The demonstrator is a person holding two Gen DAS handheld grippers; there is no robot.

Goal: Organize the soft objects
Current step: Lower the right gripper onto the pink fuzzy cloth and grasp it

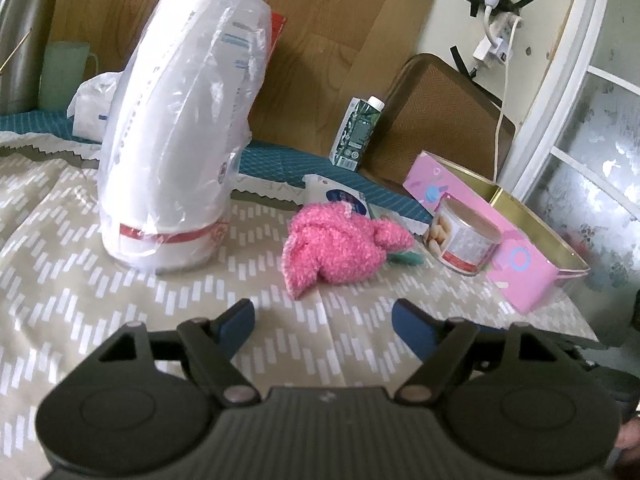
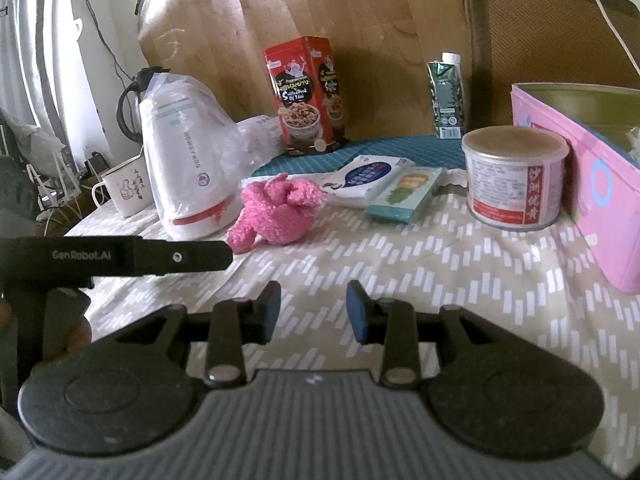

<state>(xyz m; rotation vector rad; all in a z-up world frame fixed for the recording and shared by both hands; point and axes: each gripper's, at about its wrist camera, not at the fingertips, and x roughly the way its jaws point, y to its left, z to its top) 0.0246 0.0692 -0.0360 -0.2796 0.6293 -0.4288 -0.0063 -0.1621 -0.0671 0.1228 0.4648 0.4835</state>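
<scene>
Both empty: left hand-held gripper (image 1: 322, 322) spread wide, right hand-held gripper (image 2: 314, 308) parted, over the patterned worktop (image 2: 440, 280). "GenRobot.AI" on the left one's side. One pink fuzzy toy (image 1: 340, 248) between wrapped cup stack (image 1: 180, 140) and one tin (image 2: 514, 176).

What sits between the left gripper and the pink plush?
Nothing: only bare patterned tablecloth lies between the open left gripper and the pink plush, seen in the left wrist view.
</scene>
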